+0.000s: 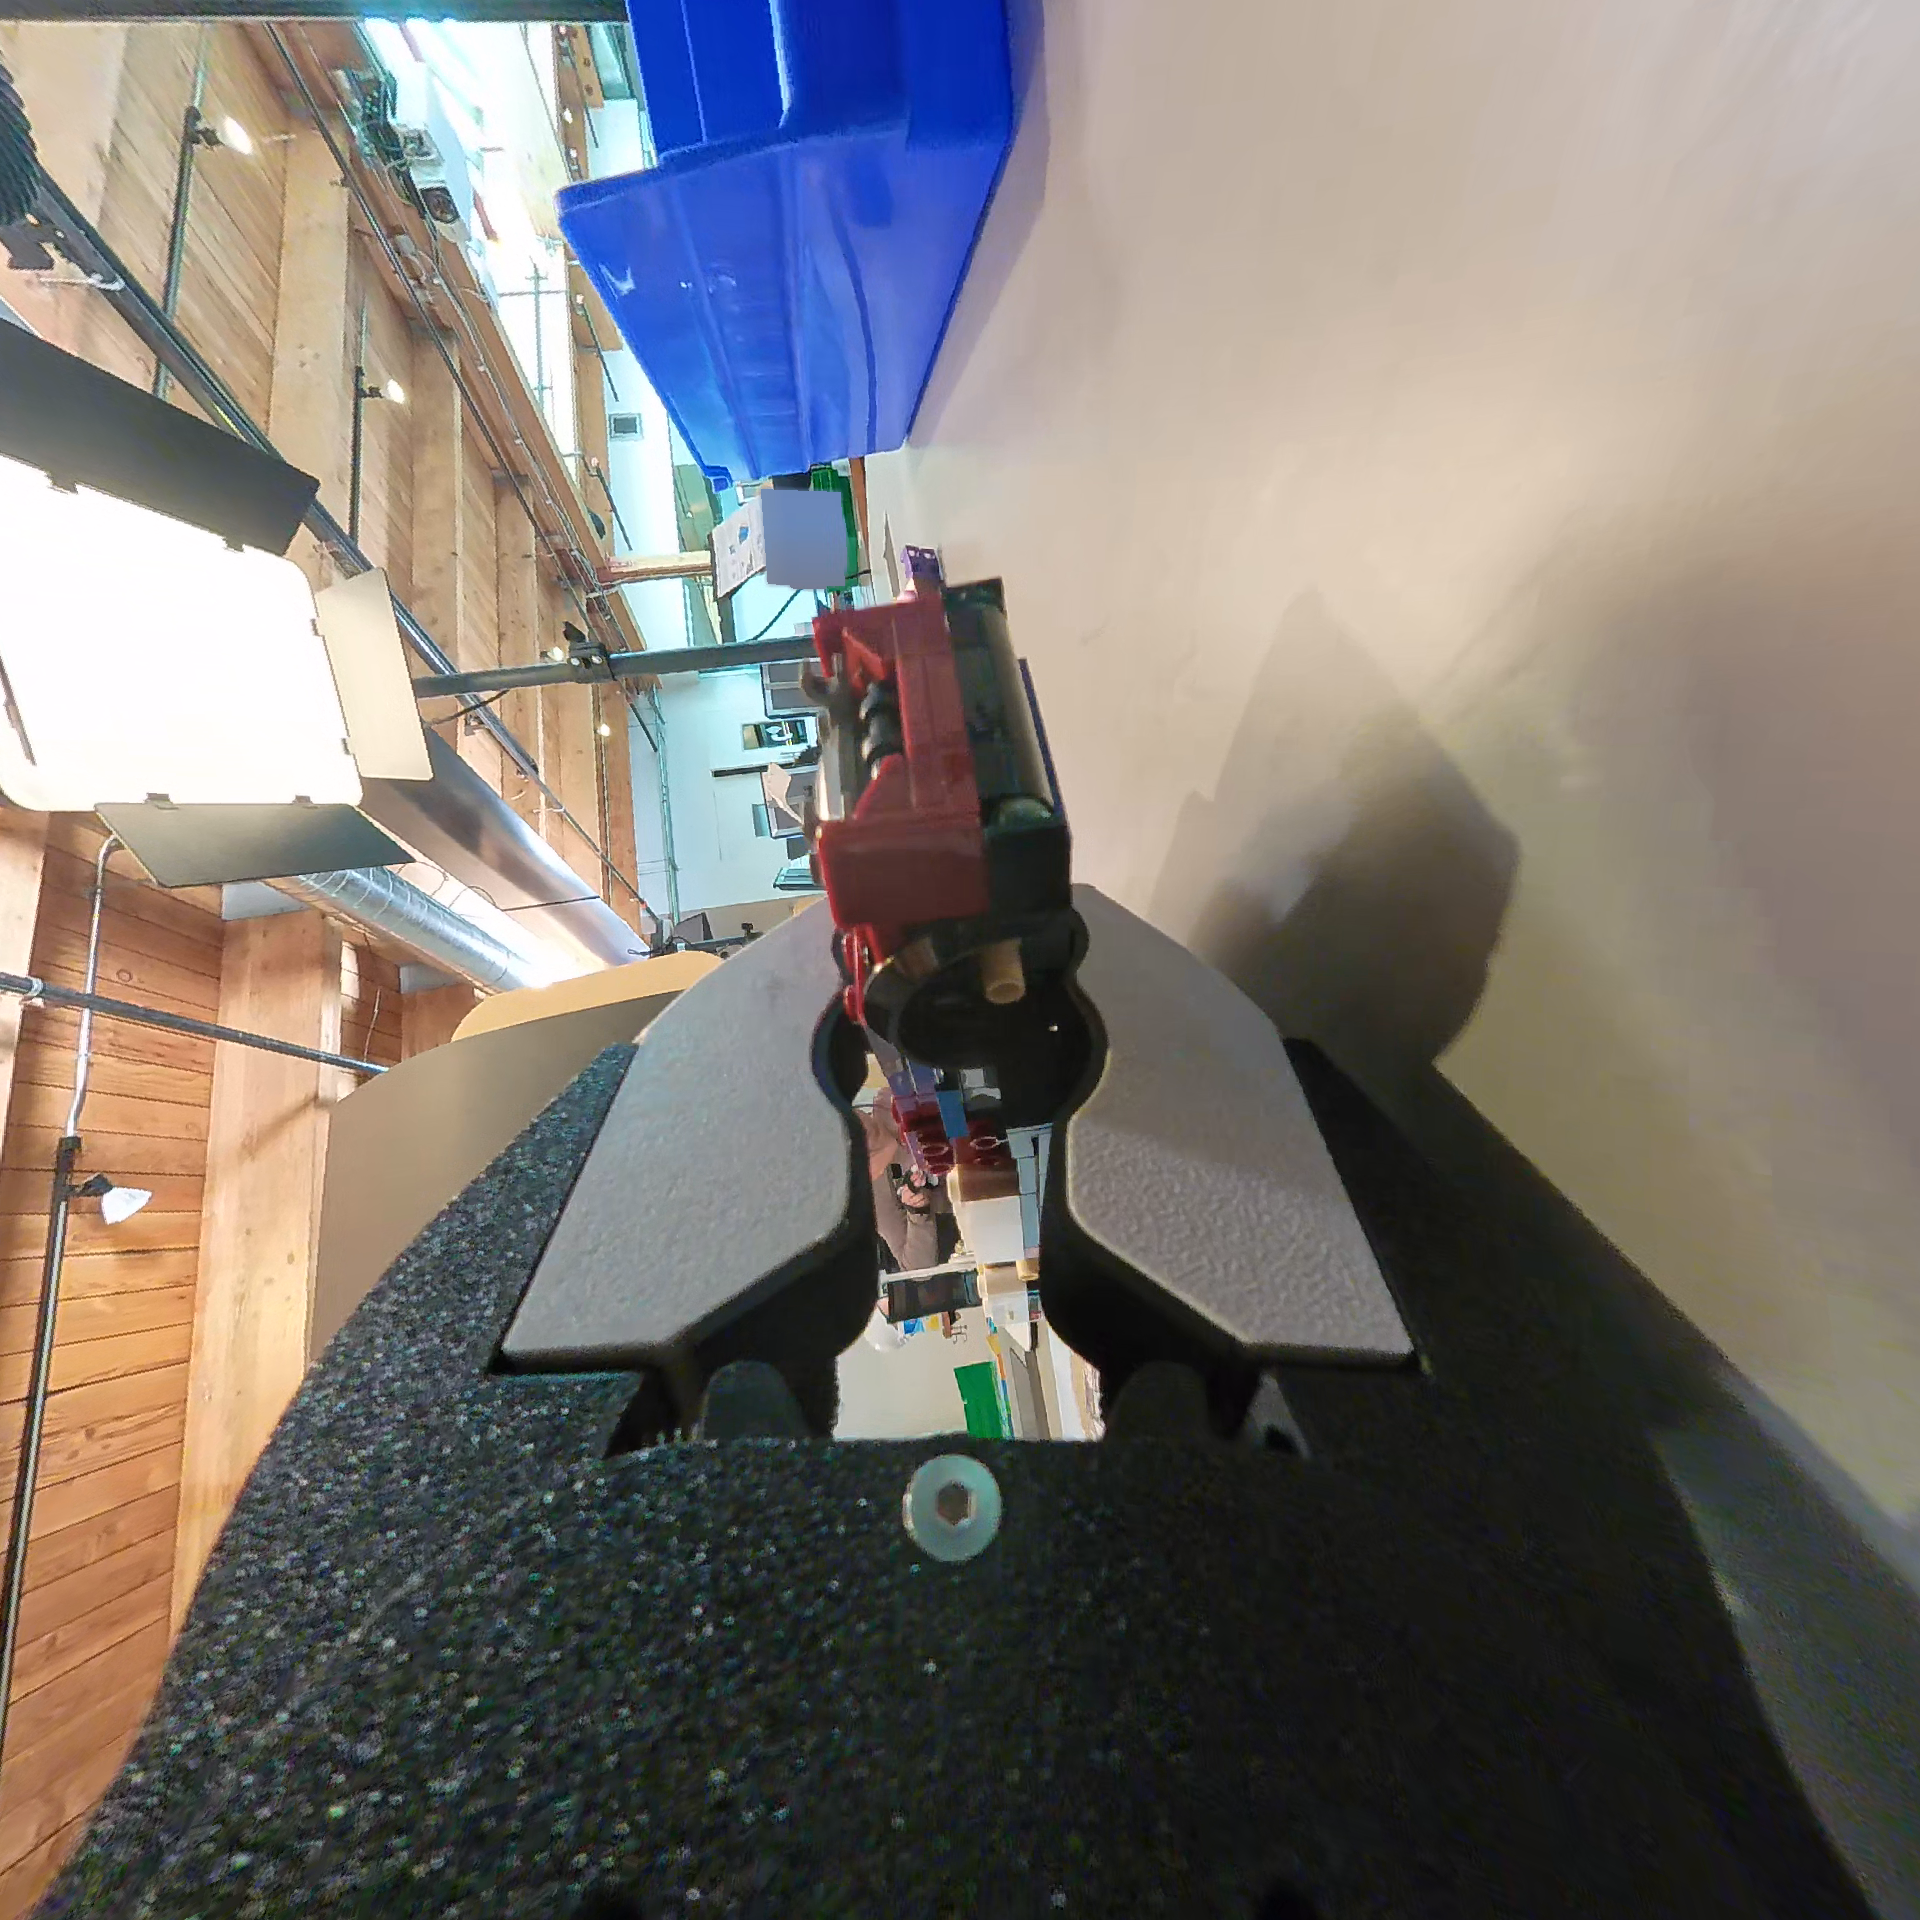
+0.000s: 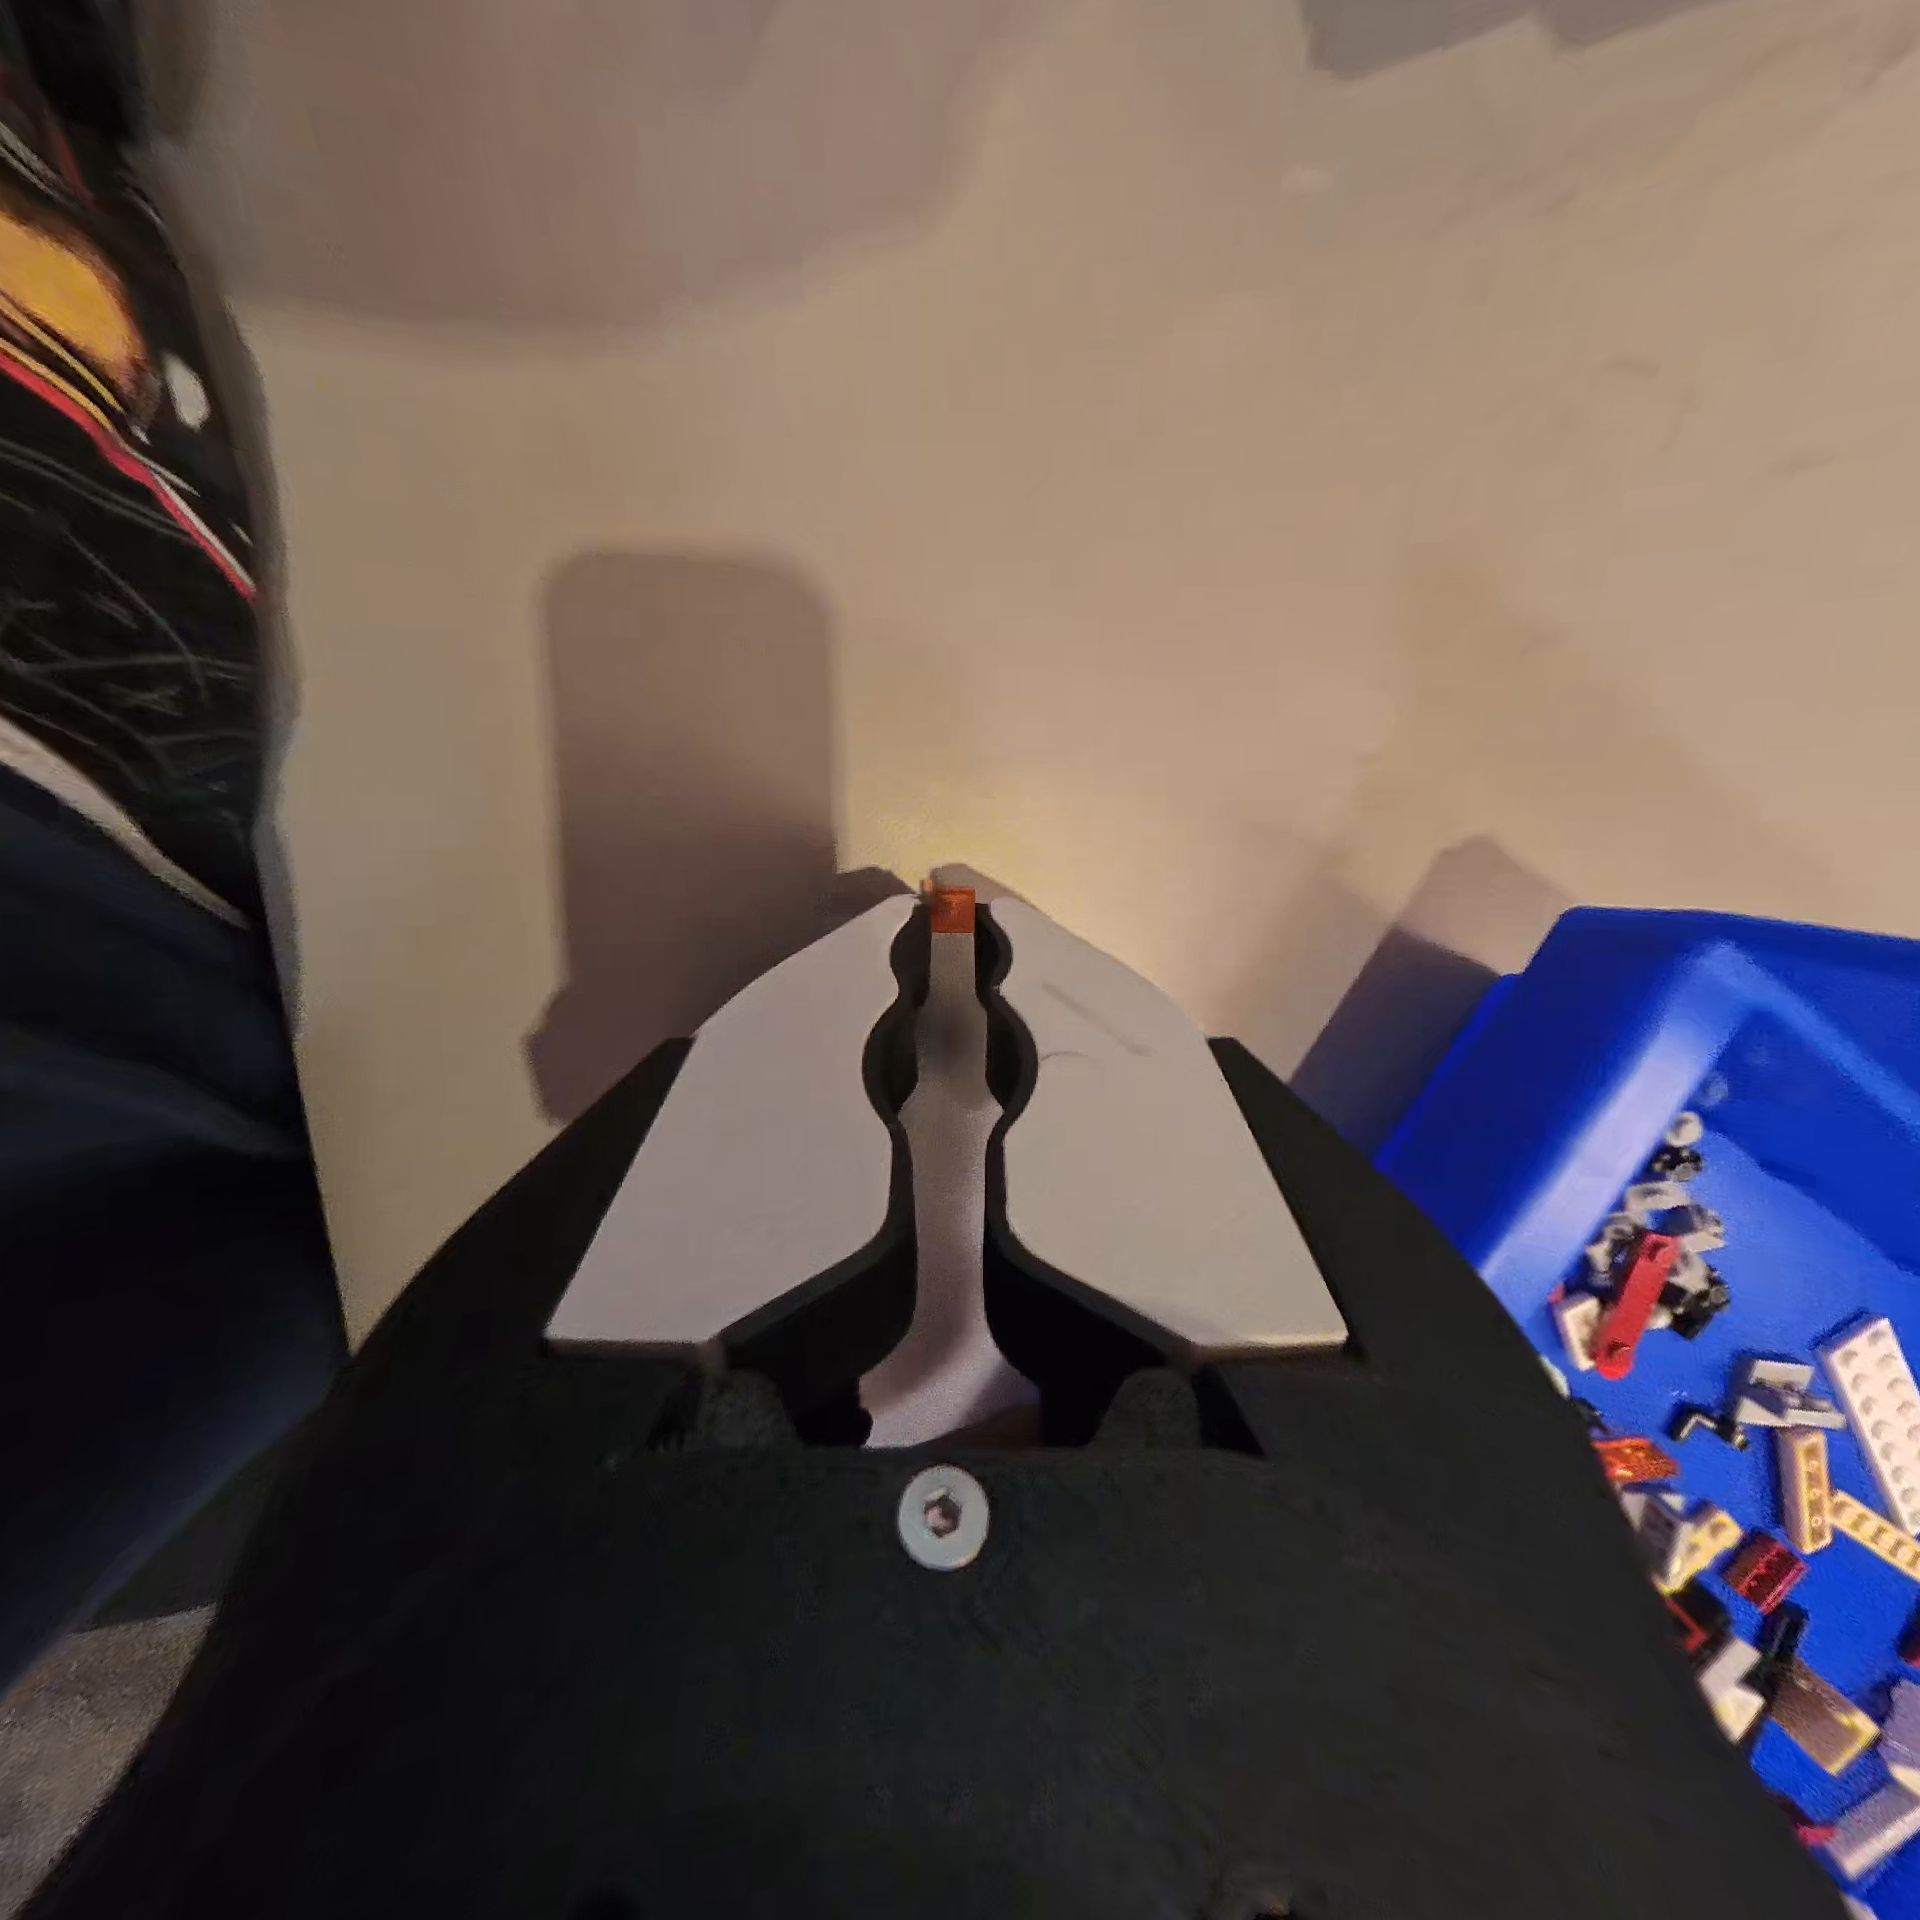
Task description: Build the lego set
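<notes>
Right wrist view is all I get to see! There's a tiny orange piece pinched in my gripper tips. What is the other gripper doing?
Observer: The left gripper is clamped on a red and black brick-built model, gripped at its round black end.
Operator: Is the model lying on the table?
Observer: No, it sticks out past the fingertips, close beside the pale table.
Operator: Where's the blue bin from there?
Observer: The blue bin sits farther along the table, beyond the model.
</notes>
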`<state>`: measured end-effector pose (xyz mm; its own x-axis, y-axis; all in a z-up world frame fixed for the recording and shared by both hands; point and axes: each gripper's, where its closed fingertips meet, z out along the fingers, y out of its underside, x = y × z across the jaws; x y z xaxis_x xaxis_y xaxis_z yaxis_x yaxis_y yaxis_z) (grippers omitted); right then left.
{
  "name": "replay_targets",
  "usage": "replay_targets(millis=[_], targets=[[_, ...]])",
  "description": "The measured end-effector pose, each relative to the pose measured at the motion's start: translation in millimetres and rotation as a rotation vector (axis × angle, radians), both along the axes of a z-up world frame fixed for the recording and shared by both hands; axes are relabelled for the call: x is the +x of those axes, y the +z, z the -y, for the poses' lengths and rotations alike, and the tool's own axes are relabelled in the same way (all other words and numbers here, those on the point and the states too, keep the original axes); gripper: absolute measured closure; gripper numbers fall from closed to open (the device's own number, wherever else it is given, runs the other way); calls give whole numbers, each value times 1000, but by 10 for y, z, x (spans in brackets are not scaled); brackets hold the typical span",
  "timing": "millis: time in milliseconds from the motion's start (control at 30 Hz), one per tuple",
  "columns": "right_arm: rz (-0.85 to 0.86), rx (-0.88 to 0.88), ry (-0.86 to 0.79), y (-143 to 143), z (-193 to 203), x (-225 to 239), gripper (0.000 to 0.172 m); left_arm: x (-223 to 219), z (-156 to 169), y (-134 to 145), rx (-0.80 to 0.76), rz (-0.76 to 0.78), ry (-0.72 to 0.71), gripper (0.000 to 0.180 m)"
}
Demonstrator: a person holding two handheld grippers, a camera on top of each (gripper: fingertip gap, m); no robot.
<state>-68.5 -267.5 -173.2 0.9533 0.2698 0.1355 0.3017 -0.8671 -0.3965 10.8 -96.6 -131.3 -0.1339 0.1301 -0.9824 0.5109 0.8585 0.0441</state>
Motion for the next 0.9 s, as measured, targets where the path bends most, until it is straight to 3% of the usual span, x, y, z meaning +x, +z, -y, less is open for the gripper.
replay_targets(millis=[100,233,433,567,667,900], targets=[[-15,19,-19,-16,20,-1,163,15,-9,13,1,0,5,147],[-28,43,-5,90,94,-5,150,1,-25,3,3,-4,11,147],[-93,144,38,736,362,93,149,71,9,8,0,-8,16,147],[3,135,51,1072,609,486,151,122,24,-10,5,-9,31,147],[83,8,50,991,896,917,158,161,28,-31,9,-17,44,147],[-37,-291,137,439,1184,1198,158,226,70,-46,5,-21,66,147]])
